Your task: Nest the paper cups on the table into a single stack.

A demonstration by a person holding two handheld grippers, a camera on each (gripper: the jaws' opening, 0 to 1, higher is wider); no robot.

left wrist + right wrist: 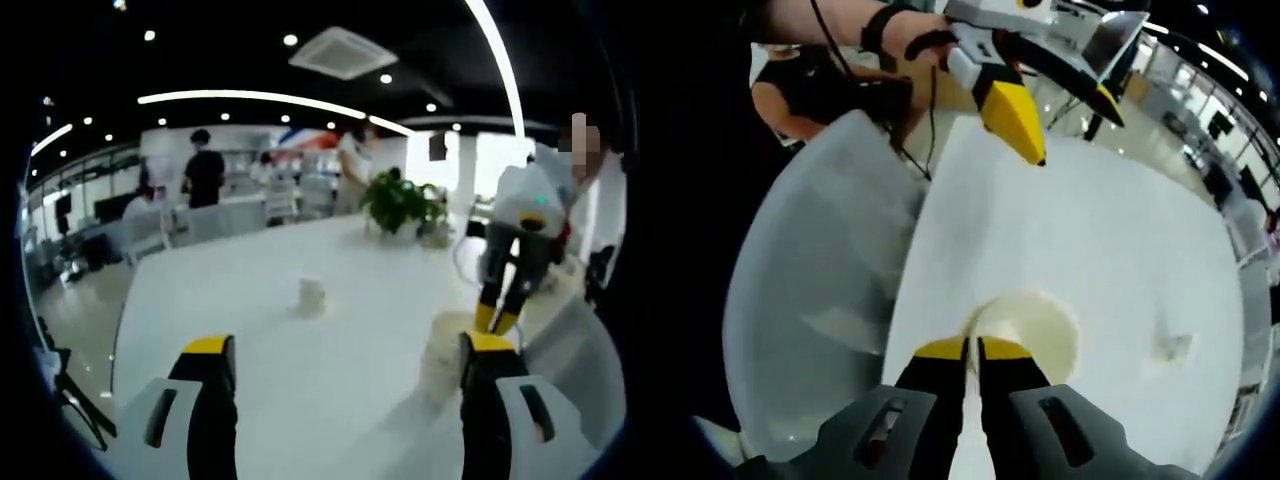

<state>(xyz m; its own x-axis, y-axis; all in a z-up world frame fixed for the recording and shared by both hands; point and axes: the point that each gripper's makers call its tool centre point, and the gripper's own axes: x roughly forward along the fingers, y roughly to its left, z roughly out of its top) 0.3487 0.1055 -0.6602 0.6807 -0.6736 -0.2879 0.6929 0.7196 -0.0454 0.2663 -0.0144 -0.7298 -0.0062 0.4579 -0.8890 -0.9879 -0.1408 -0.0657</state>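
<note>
My right claw (971,352) was pinched tight on the near rim of a cream paper cup (1032,330) that sat mouth up on the long white counter (1120,230). I think I held it by the rim so I could lift it and drop it into another cup. In the left gripper view, that same cup (440,352) sat just by the right jaw of my left claw (345,365), and the right claw (497,318) reached down onto it from behind.

My left claw was spread wide and held nothing. A second small white paper cup (312,295) stood alone ahead of it, well apart, with bare counter between.

Far past it stood a green leafy plant in a pot (400,205). People stood behind the counter's far end. A pale round chair back (810,300) sat left of my right claw. Nothing blocked the way between the cups.
</note>
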